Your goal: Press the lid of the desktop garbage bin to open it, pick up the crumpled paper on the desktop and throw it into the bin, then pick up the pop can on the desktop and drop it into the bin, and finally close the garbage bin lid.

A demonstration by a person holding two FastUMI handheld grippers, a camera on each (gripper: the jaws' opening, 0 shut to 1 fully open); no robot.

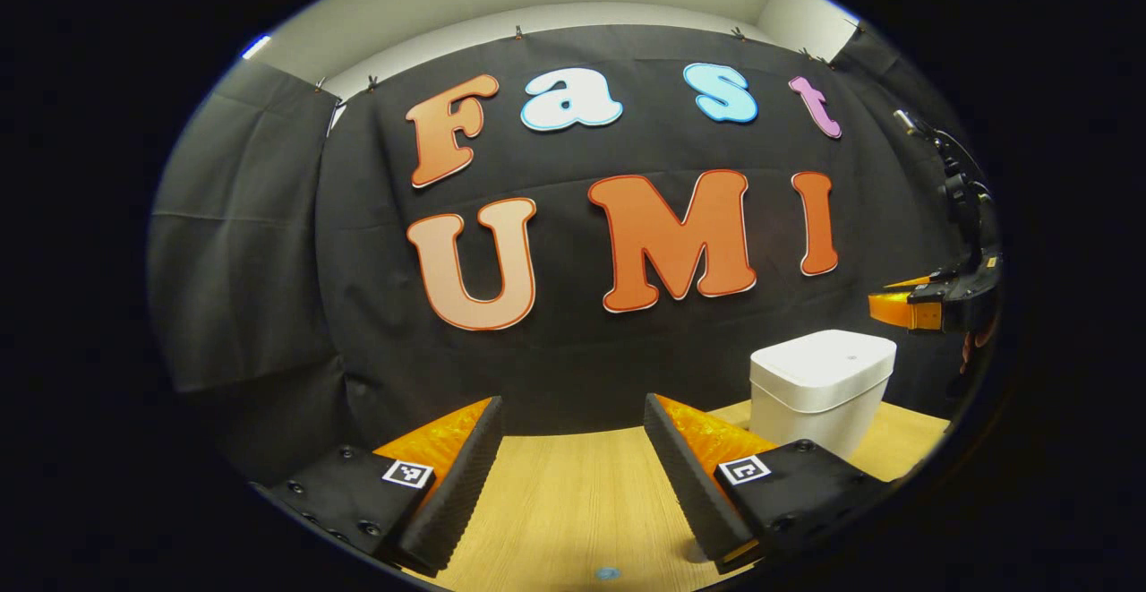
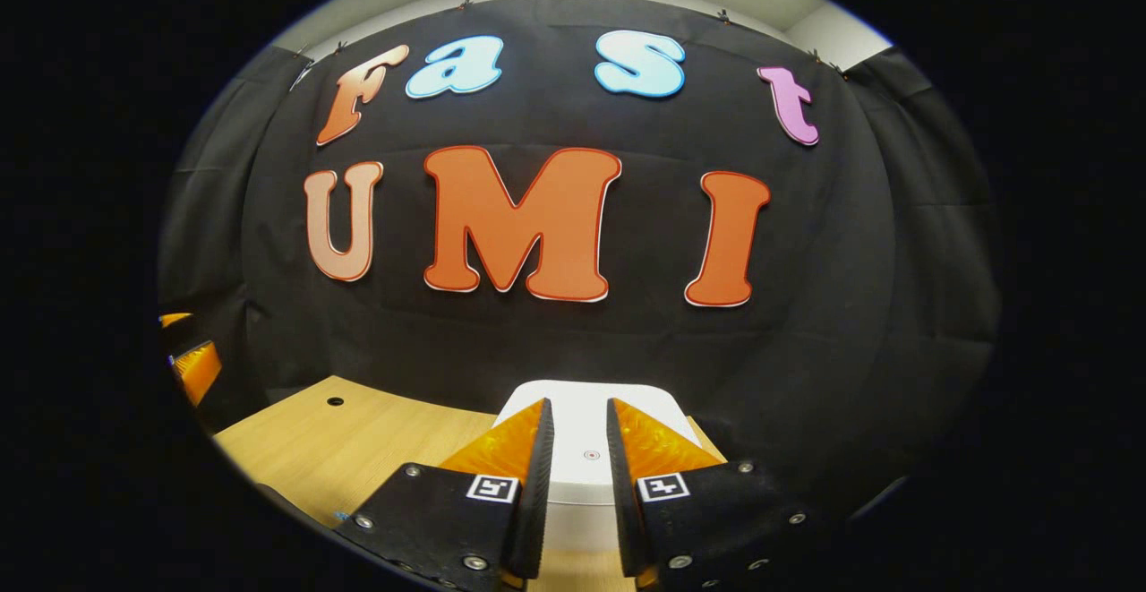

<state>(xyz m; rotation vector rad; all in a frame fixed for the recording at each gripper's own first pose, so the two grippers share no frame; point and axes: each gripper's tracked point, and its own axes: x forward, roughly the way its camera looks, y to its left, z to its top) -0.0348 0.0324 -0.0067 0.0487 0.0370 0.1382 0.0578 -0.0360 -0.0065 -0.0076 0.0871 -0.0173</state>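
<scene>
The garbage bin (image 1: 822, 386) stood on the tabletop (image 1: 573, 493) close to its far edge, hard against the black cloth wall (image 1: 269, 243), and its lid (image 2: 586, 431) lay flat and shut. From that, the task looked to be at its very start: the lid had not yet been pressed open, and nothing showed that the paper or the can had gone in. Opening, both throws and the final closing all seemed left to do.

The right gripper (image 2: 580, 444) hung above the lid, apart from it, its jaws nearly together with only a narrow slot between them and nothing in them; this read as a pose for pressing the lid. In the left gripper view the right gripper (image 1: 931, 301) showed above and just beyond the bin. The left gripper (image 1: 573, 449) hovered over the bare middle of the tabletop, well to the side of the bin, jaws spread wide and empty.

By count: one bin, one lid, two grippers. A small blue mark (image 1: 608, 572) sat near the tabletop's near edge, and a dark hole (image 2: 335, 401) nearer the far edge.
</scene>
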